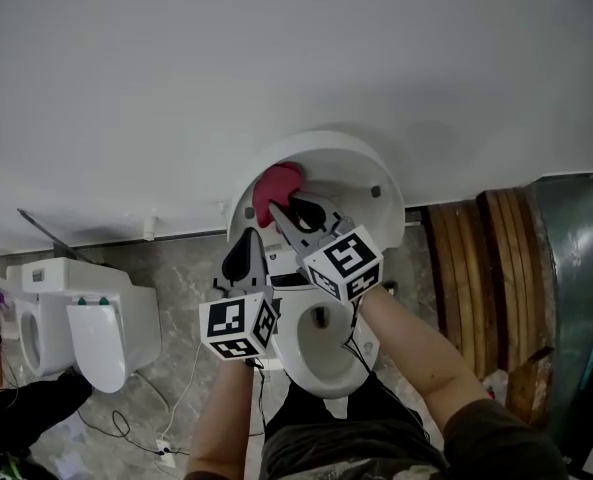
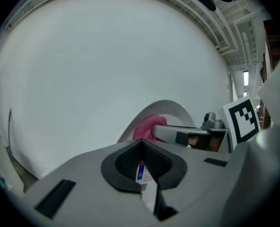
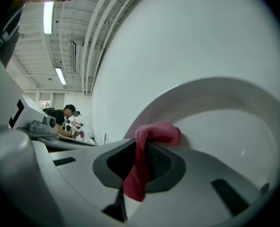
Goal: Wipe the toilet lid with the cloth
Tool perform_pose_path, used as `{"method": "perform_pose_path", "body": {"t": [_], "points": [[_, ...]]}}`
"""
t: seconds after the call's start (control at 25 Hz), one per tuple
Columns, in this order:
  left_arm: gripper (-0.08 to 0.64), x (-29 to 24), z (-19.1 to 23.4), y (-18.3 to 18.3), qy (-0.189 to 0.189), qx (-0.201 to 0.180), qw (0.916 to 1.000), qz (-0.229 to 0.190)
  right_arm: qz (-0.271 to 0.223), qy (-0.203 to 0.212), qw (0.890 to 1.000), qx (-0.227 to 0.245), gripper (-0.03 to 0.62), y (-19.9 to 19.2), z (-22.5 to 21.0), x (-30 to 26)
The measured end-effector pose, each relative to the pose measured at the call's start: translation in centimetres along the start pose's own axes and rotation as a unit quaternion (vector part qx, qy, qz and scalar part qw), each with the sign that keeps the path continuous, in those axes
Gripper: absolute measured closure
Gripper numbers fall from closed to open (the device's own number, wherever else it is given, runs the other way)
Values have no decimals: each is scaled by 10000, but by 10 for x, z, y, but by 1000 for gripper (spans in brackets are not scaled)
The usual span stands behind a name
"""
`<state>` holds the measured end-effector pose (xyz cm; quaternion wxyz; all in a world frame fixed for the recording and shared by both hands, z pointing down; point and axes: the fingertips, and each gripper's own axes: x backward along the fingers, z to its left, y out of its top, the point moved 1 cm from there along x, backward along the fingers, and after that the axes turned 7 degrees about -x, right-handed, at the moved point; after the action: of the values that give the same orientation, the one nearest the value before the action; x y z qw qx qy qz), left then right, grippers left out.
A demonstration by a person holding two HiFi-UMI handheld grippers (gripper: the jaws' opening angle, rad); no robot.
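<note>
Right now the cloth (image 1: 274,190) sits on the left part of the raised toilet lid (image 1: 351,168), pinched in your right gripper (image 1: 288,211); you look to be mid-wipe. Your left gripper (image 1: 246,240) hangs near, jaws together, seemingly empty. Next, sweep the cloth right across the lid.

The grey stone floor (image 1: 176,258) carries a white toilet (image 1: 298,346). A second toilet (image 1: 96,328) stands to its left. A black cable (image 1: 122,429) lies between the two. Wooden boards (image 1: 476,268) stand to its right.

Pink cloth (image 1: 275,190) (bunched) at raised white lid (image 1: 348,164)
</note>
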<state>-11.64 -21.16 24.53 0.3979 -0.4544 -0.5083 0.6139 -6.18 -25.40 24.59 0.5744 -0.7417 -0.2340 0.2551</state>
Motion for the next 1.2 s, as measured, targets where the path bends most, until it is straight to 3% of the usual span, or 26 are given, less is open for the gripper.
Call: {"method": "perform_pose_path", "body": {"t": [0.24,0.64,0.92,1.04,1.2], "points": [[554,-2,-10,-1,-68,-78,9999,-28,-153,-270,9995,-71,549,5,-19,1],[554,-9,-57,-8,-383,-111,9992,-67,-348,-1169,9915,-462,549,-2,-82,73],[554,-22,-91,-18,-637,-68,9979,3,-91,-1580,9857,-585,549,-26,-112,106],[554,-22,-80,-27,-413,33,9991,122,136,-1493,9886,-172,549,-30,-100,104],[554,-10,-38,-42,57,270,9994,197,296,-838,9957,255,549,-35,-51,84]]}}
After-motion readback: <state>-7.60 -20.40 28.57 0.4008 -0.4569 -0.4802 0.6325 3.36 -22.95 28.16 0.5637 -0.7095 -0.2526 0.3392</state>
